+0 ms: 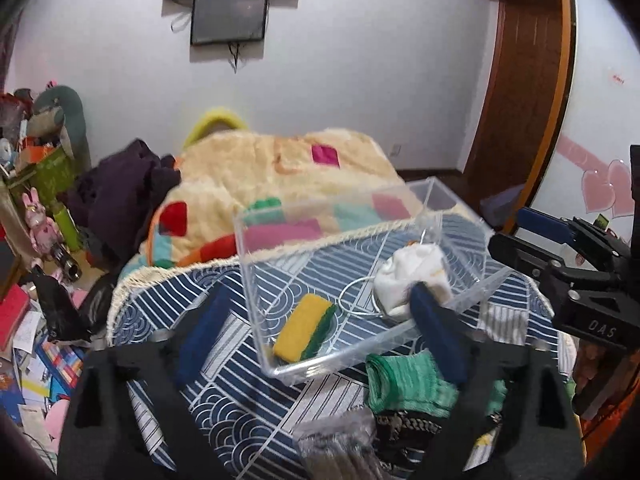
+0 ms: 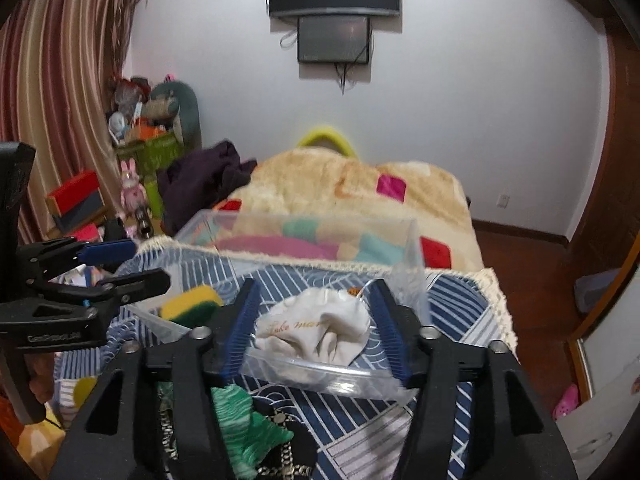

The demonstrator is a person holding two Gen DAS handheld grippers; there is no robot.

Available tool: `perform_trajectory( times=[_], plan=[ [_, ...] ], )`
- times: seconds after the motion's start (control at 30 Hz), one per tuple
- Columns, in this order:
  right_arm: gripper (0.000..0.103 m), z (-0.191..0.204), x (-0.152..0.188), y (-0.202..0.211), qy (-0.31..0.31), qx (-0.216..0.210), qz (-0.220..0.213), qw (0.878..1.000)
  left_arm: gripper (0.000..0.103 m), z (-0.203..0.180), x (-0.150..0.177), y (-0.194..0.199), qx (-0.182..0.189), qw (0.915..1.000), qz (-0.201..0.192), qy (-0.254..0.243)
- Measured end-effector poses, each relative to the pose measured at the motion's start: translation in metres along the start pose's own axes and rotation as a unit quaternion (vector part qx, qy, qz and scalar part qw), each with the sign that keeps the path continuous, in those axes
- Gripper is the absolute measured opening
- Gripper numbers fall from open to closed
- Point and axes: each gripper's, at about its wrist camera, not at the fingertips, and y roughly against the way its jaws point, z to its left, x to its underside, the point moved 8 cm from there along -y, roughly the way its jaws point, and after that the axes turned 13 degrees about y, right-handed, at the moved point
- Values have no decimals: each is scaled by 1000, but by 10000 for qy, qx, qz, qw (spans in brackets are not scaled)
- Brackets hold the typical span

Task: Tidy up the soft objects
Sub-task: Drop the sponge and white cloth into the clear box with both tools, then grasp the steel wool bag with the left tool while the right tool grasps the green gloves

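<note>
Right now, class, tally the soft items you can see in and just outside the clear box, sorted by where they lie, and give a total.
Inside the clear box: 2 (yellow-green sponge, white cloth)
Outside, near the box's front edge: 2 (green knit sock, grey folded item)
Total: 4
A dark patterned fabric beside the green one is too hidden to count.

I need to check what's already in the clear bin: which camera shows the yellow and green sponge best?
Left wrist view: the sponge lies in full sight on the floor of the clear bin, yellow face up, green layer along its edge. In the right wrist view, the left gripper covers part of it and only one end shows.
</note>
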Motion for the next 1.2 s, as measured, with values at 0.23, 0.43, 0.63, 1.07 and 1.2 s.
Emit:
perform_trajectory(
  times=[0.23, 0.43, 0.63, 1.07, 1.2],
  plan=[
    [78, 8, 0, 23, -16, -119, -237, 9996, 102, 4, 14, 24, -28, 10000, 17, -23],
    [78, 31, 22, 21, 119, -350, -15, 9993, 102, 18, 48, 21, -226, 9992, 337, -24],
    [78, 51, 51, 2, 104, -638, 381, 9972, 102, 26, 89, 8, -230, 9961, 851, -11],
    [44, 72, 77, -19, 46, -1174, 795, 9899, 74, 28, 131, -6, 144, 9885, 1445, 427],
    [27, 70, 77, -16, 37, -1187, 759, 9900, 51, 25, 136, -6, 281, 9870, 1525, 428]
  ],
)
